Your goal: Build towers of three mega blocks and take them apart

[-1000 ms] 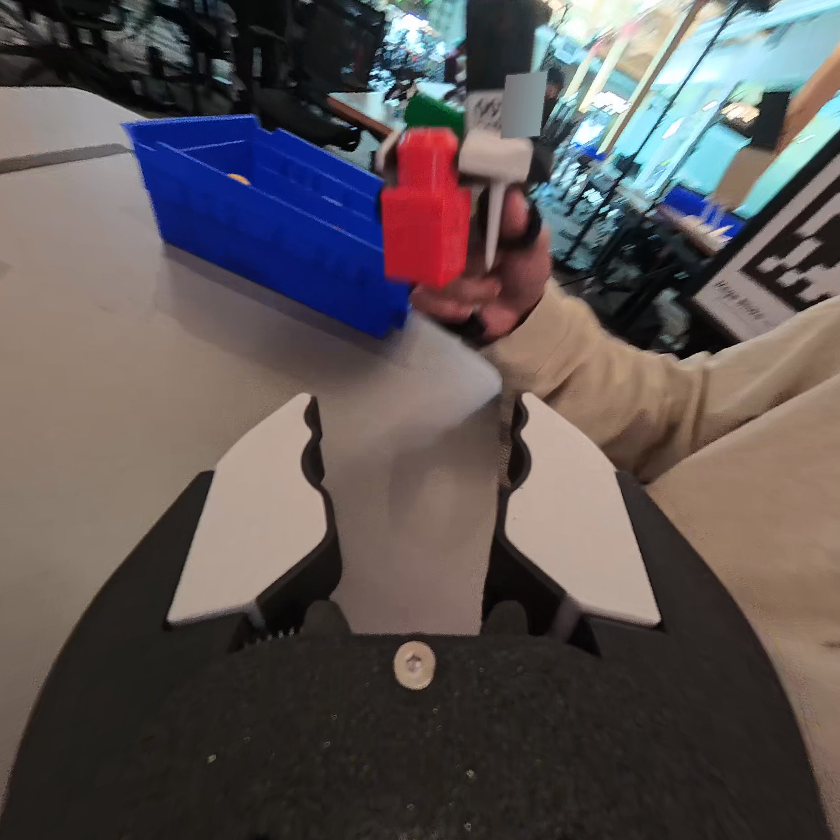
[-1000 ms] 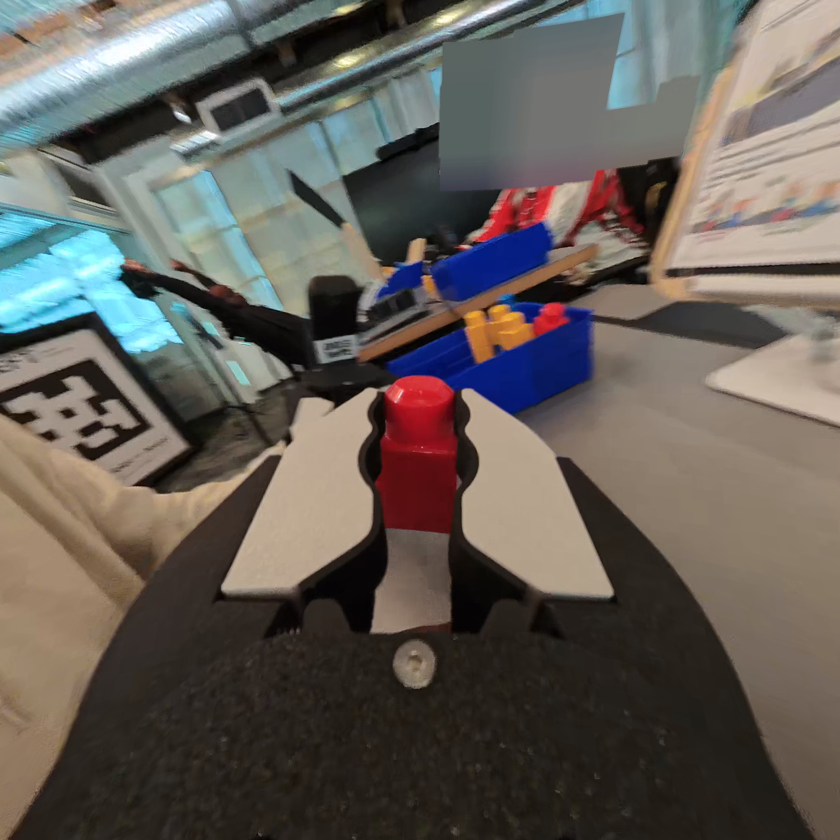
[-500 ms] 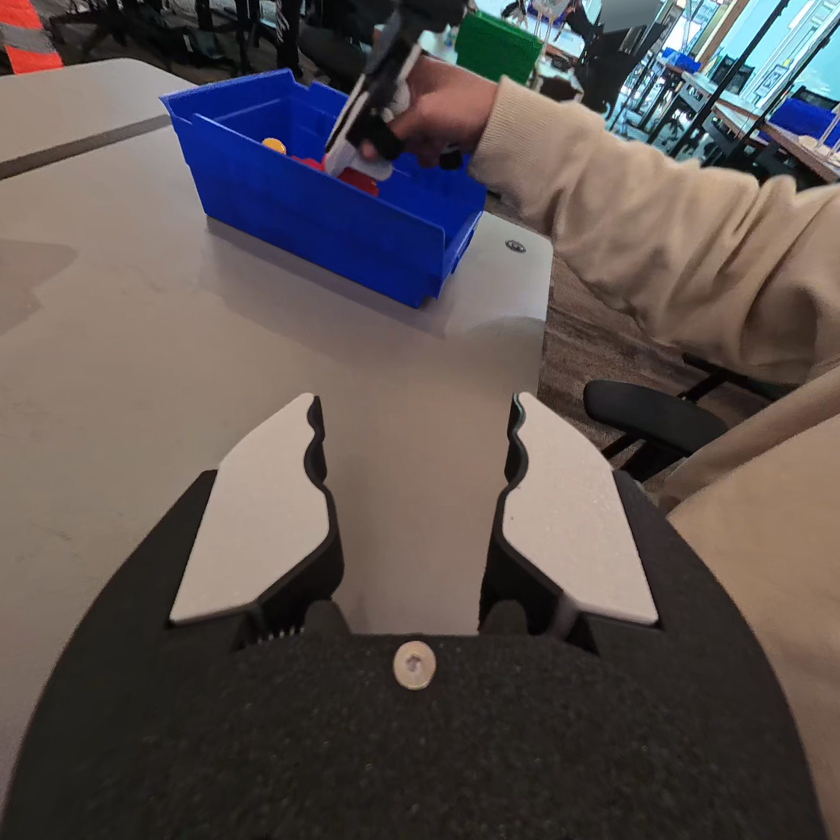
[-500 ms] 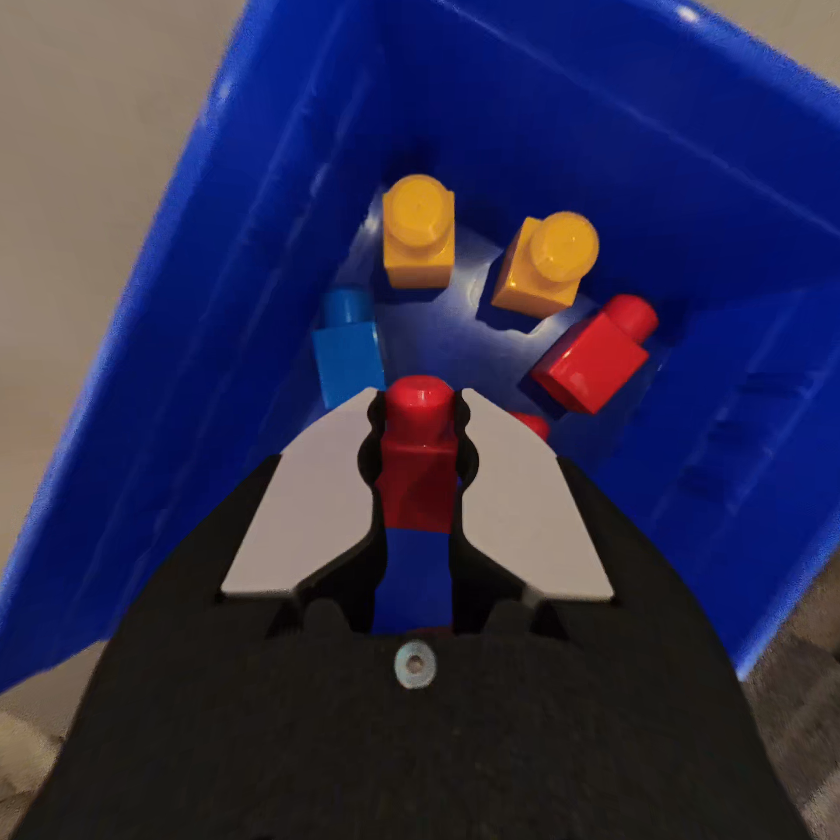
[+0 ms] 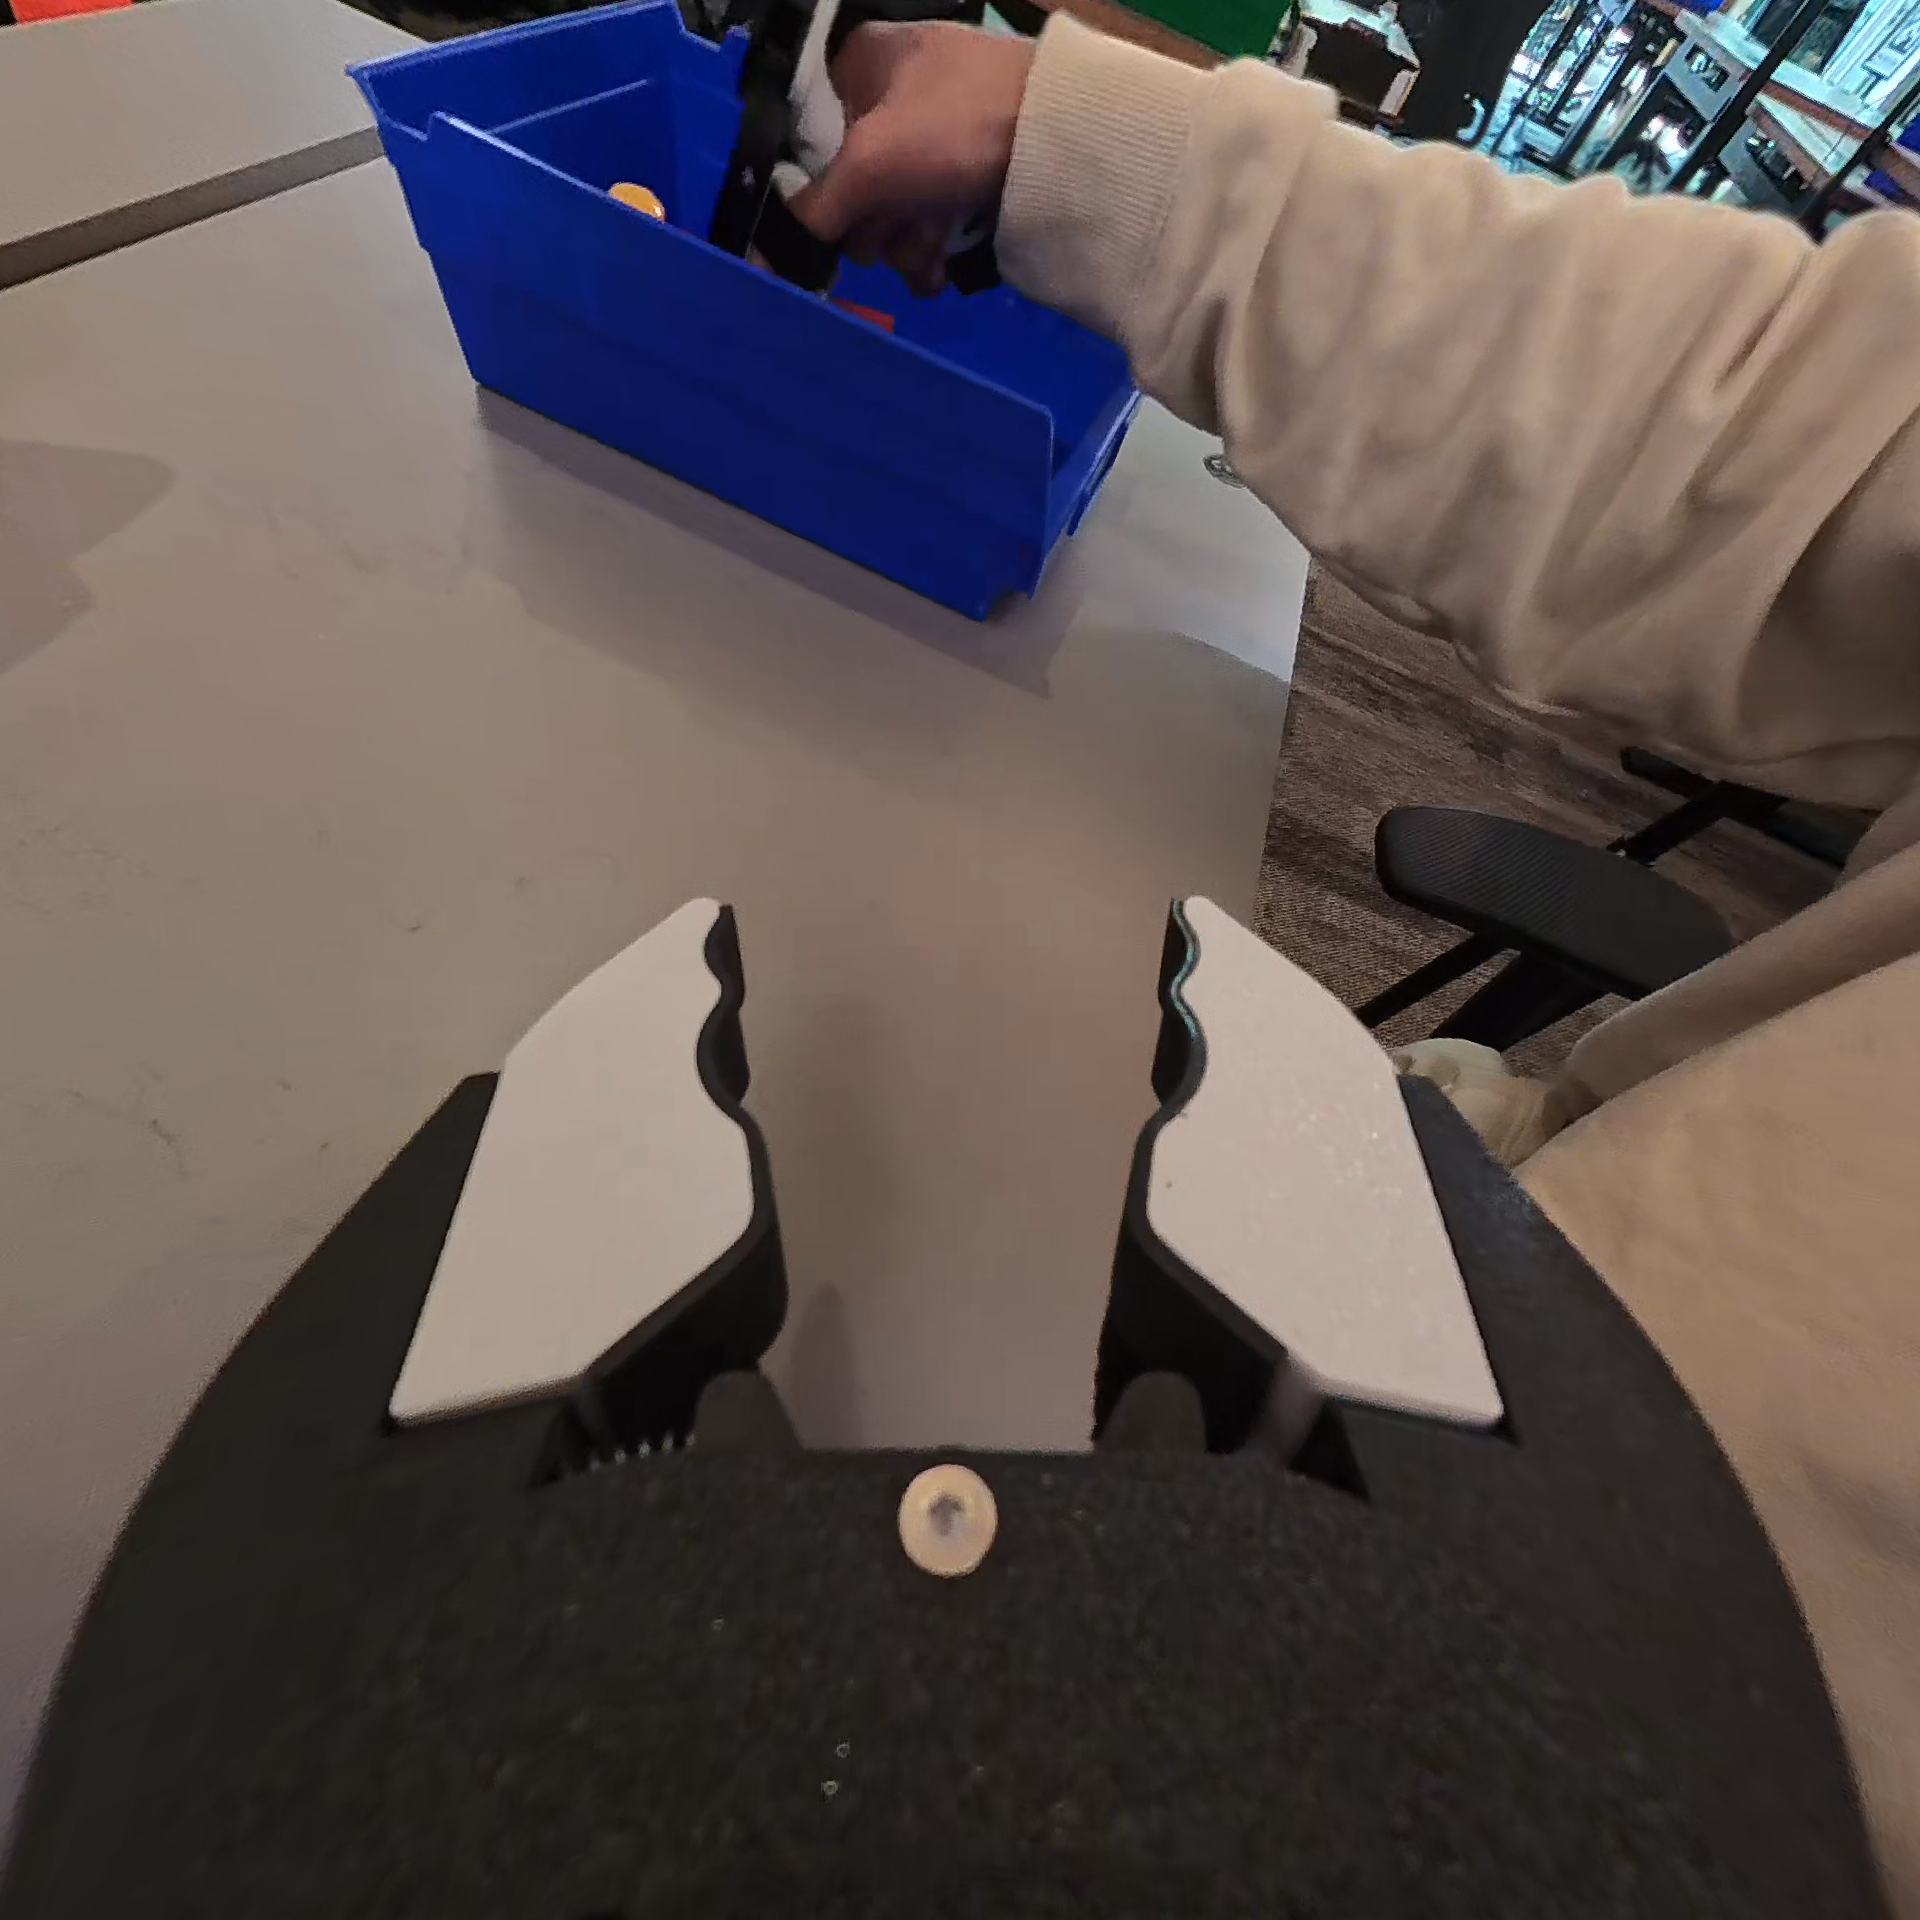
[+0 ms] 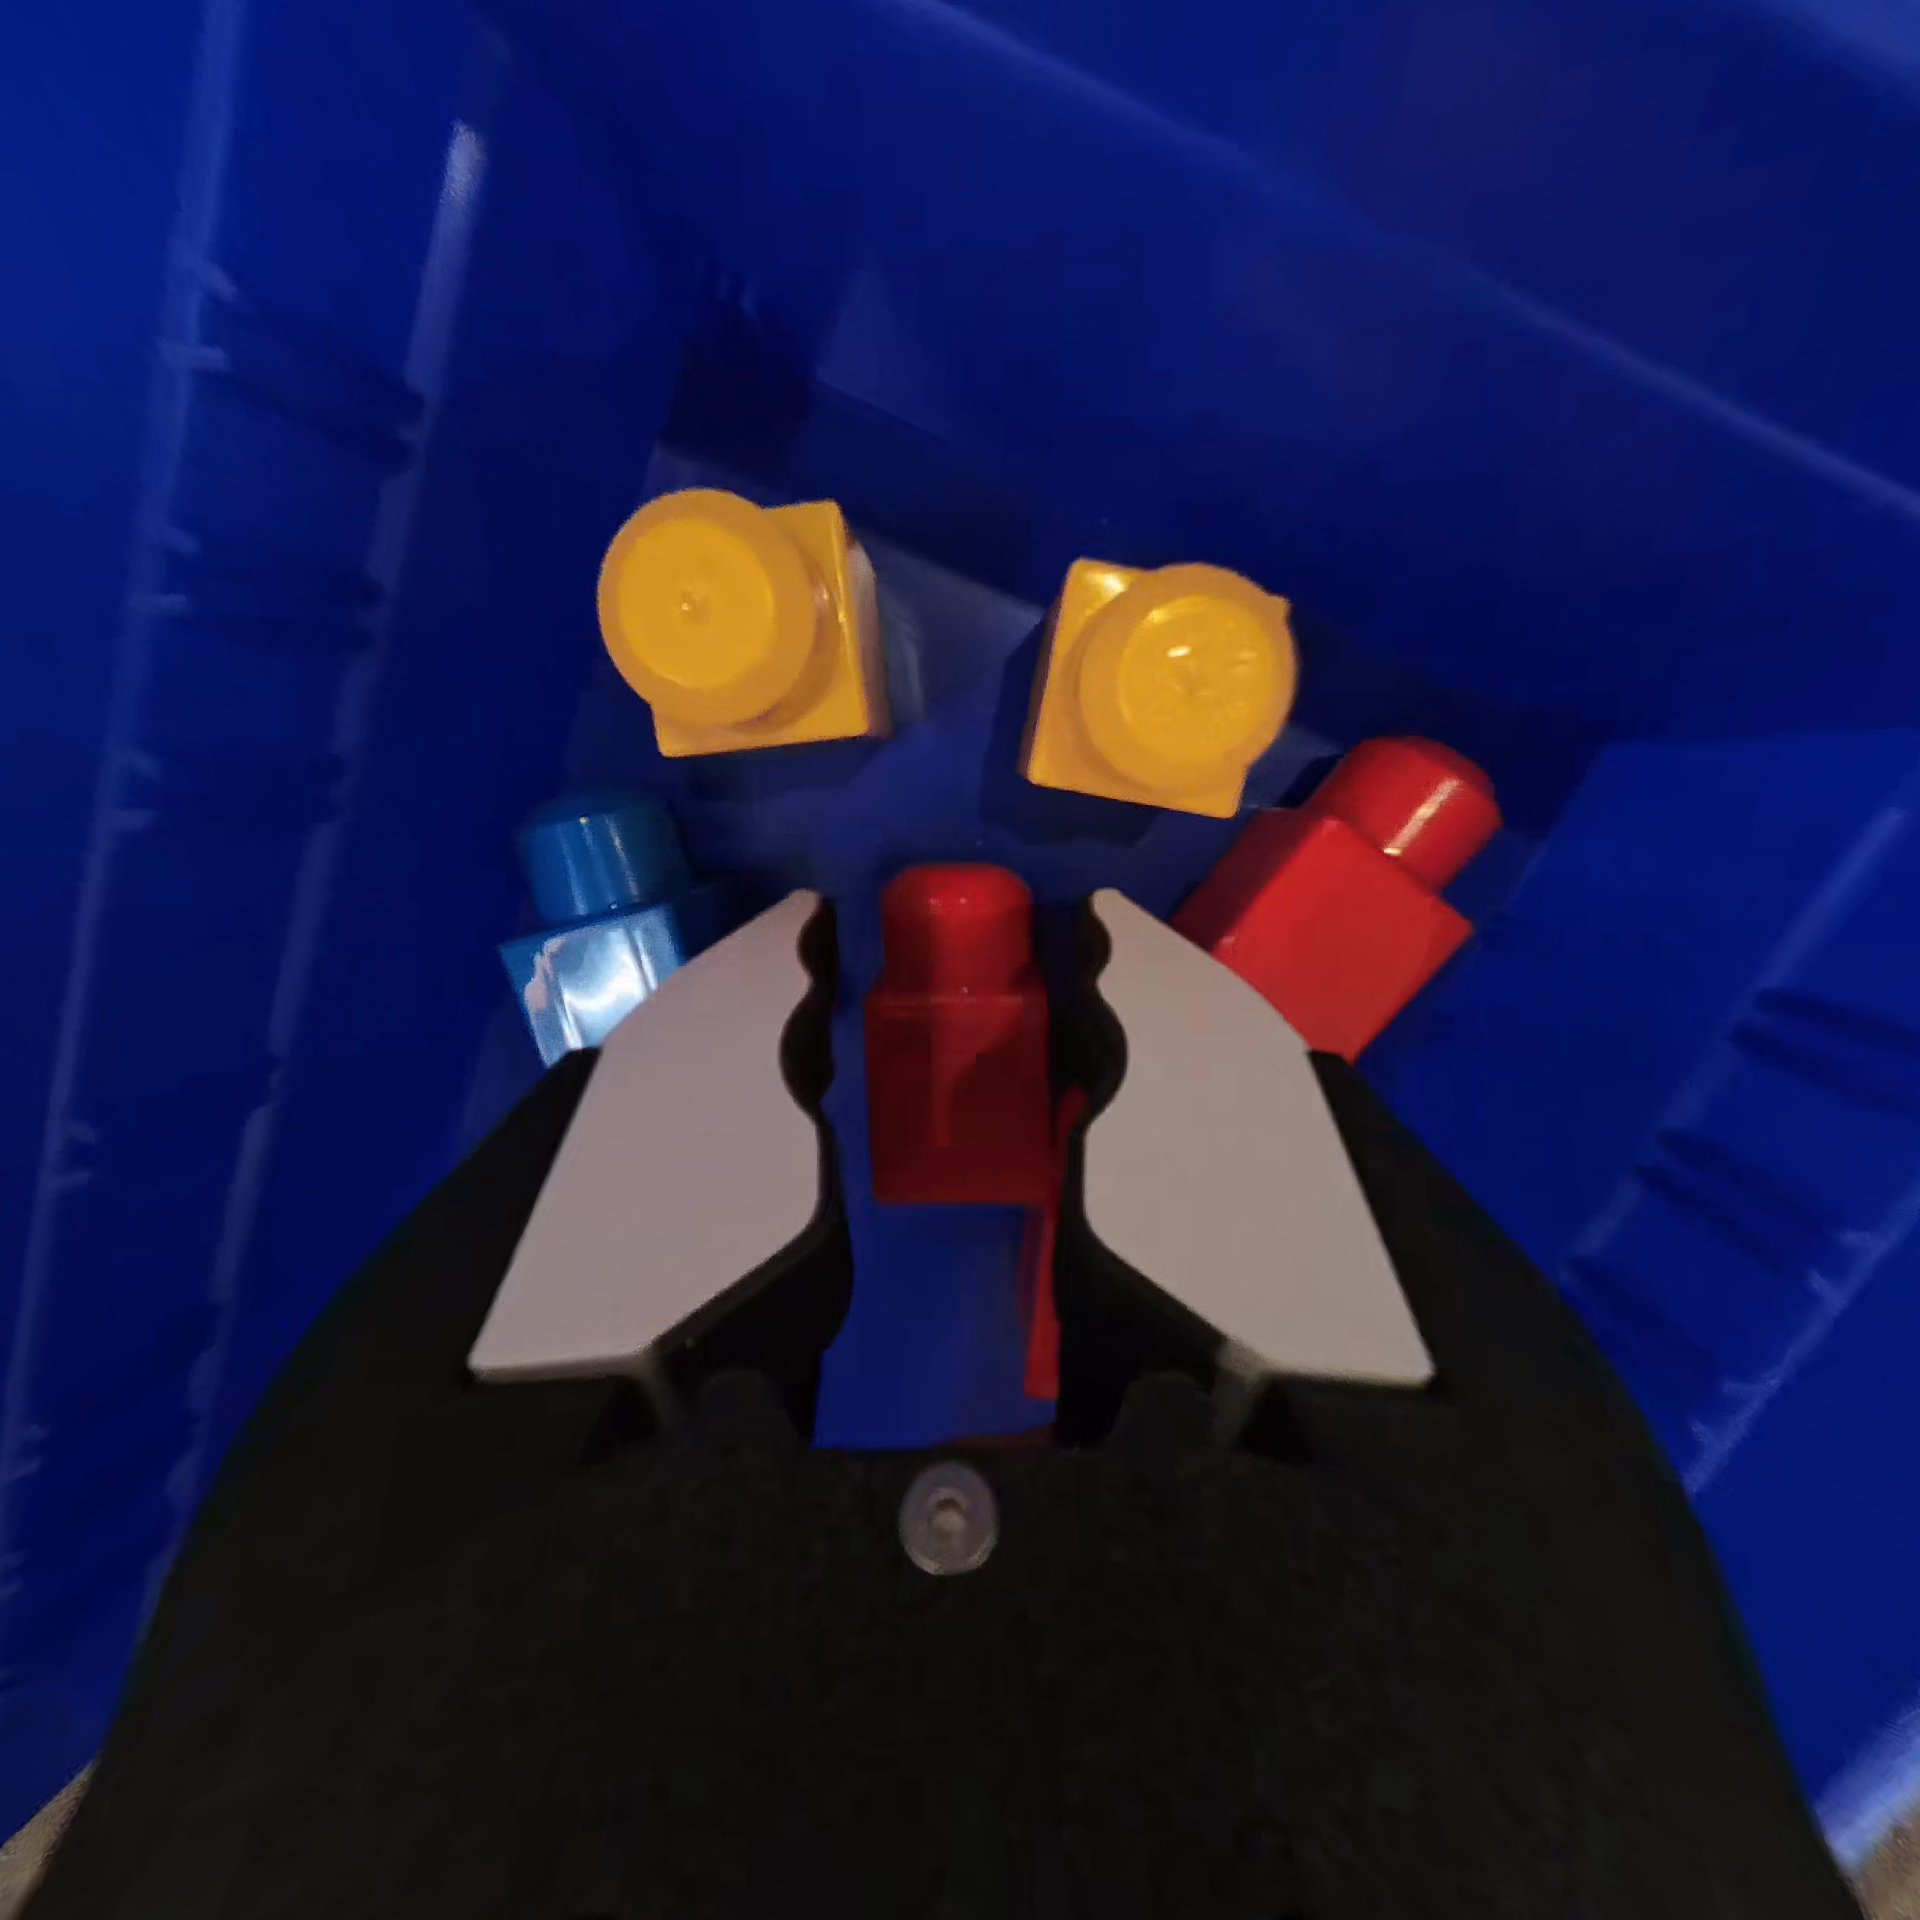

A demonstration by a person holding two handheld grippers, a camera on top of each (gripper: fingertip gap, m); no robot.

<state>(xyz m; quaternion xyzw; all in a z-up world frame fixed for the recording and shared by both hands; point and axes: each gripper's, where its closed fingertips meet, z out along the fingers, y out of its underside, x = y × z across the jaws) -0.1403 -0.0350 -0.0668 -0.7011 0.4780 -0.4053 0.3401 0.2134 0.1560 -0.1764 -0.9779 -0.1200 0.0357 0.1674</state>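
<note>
Looks like lab or shared workshop hall, not home. Wide plain grey tabletop [image 5: 520, 790] fills left and centre of left wrist view, seam to second grey table at upper left. Blue ribbed plastic storage bin [image 5: 748, 416], shop-parts type, sits on it at upper centre. Grey-brown commercial carpet [image 5: 1382, 727] at right edge; black mesh office-chair armrest [image 5: 1538, 894] at middle right. Upper right corner: black metal stands and frames [image 5: 1766, 114], more tables, teal-lit glazing behind, blurred.
</note>
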